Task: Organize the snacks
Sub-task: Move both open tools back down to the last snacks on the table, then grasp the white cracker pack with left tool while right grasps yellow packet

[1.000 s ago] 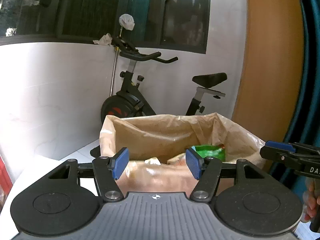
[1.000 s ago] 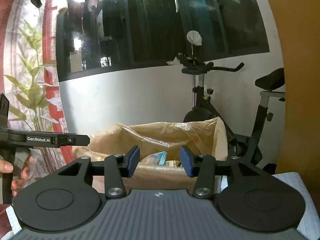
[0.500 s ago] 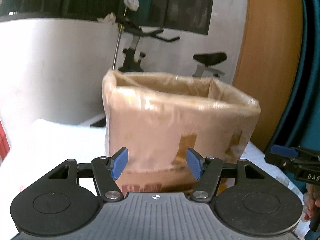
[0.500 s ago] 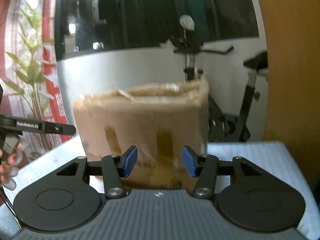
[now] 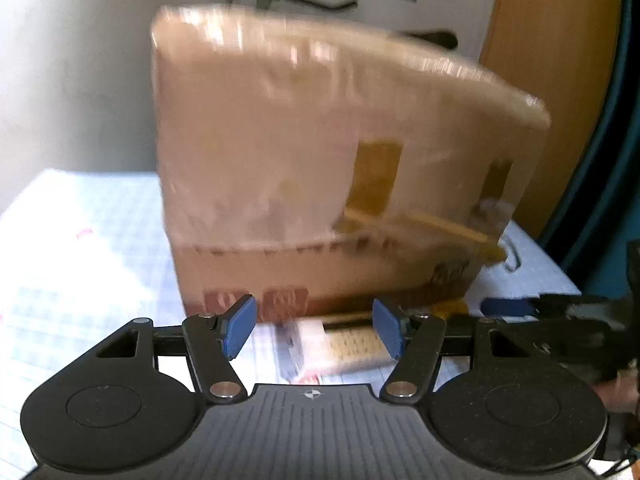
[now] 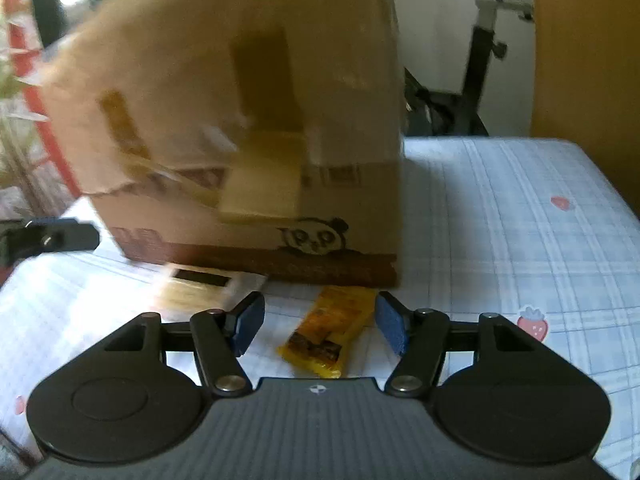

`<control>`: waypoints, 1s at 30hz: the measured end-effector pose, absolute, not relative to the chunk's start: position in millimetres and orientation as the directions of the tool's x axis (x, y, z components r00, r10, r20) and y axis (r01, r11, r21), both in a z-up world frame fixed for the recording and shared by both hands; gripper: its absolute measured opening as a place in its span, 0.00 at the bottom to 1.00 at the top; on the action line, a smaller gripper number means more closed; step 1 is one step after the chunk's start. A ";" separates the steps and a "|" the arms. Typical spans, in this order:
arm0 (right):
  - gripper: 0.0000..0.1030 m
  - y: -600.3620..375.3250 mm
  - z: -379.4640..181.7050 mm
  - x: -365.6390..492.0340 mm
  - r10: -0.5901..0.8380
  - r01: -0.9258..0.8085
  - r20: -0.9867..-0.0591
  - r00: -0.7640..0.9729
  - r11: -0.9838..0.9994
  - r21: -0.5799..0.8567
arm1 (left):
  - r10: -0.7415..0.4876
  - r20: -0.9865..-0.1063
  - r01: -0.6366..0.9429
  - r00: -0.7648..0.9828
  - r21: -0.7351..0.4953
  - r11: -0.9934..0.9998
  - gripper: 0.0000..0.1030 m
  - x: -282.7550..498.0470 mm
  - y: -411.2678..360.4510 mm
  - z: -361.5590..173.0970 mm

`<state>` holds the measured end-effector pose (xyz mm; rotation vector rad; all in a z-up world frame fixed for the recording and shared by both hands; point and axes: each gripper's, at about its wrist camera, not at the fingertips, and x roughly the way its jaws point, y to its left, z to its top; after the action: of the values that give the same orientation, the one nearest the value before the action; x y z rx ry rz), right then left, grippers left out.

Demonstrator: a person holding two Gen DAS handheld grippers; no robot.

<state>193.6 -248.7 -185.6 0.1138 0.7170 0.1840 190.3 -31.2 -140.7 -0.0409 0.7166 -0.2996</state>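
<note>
Left claw (image 5: 314, 333) stands part open with its blue pads (image 5: 240, 326) clear of everything; nothing is held. Seen between the pads, lower down on the worktop (image 5: 80, 248), lies a blurred white-and-tan snack packet (image 5: 344, 350), just in front of the tall brown cardboard box wrapped in clear plastic film (image 5: 312, 152). Whether the pads are level with the packet cannot be told because of blur. Right claw (image 6: 318, 324) is likewise part open, its jaws having just been opening, and it holds nothing. Between its blue pads (image 6: 390, 326), on the worktop covered by a pale blue checked cloth with strawberry prints (image 6: 500, 220), lies a yellow-orange snack packet with a dark brown band (image 6: 328, 332); the packet sits nearer the right-hand pad, and contact with it cannot be confirmed. In the right wrist view, the white-and-tan snack packet (image 6: 200, 288) lies to the left of the yellow one, close against the foot of the box (image 6: 240, 120), which carries a panda drawing (image 6: 316, 236) near its lower edge. Each wrist view shows the opposite claw's tip at its edge: the right one (image 5: 516, 306), the left one (image 6: 52, 236).
</note>
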 end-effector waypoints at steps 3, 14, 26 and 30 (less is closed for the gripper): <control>0.62 -250.6 -193.9 207.8 0.169 -0.071 -0.680 0.714 0.983 0.170 | -0.305 -0.673 0.240 0.674 -0.191 0.952 0.64 203.1 -31.3 -156.2; 0.38 -244.4 -208.2 185.8 0.118 -0.153 -0.644 0.756 0.988 0.001 | -0.331 -0.728 0.233 0.601 -0.236 0.943 0.72 225.4 -60.1 -183.1; 0.38 -246.0 -217.3 166.0 0.159 -0.187 -0.596 0.787 0.982 0.016 | -0.243 -0.759 0.225 0.604 -0.130 0.966 0.85 236.2 -93.8 -201.1; 0.38 -248.0 -216.4 166.7 0.164 -0.189 -0.594 0.788 0.982 0.021 | -0.222 -0.757 0.225 0.615 -0.101 0.969 0.90 240.4 -100.4 -205.5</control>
<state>166.7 -248.0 -216.4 -0.0403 0.6358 0.1901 240.4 -100.4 -205.5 0.0039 0.8714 -0.2575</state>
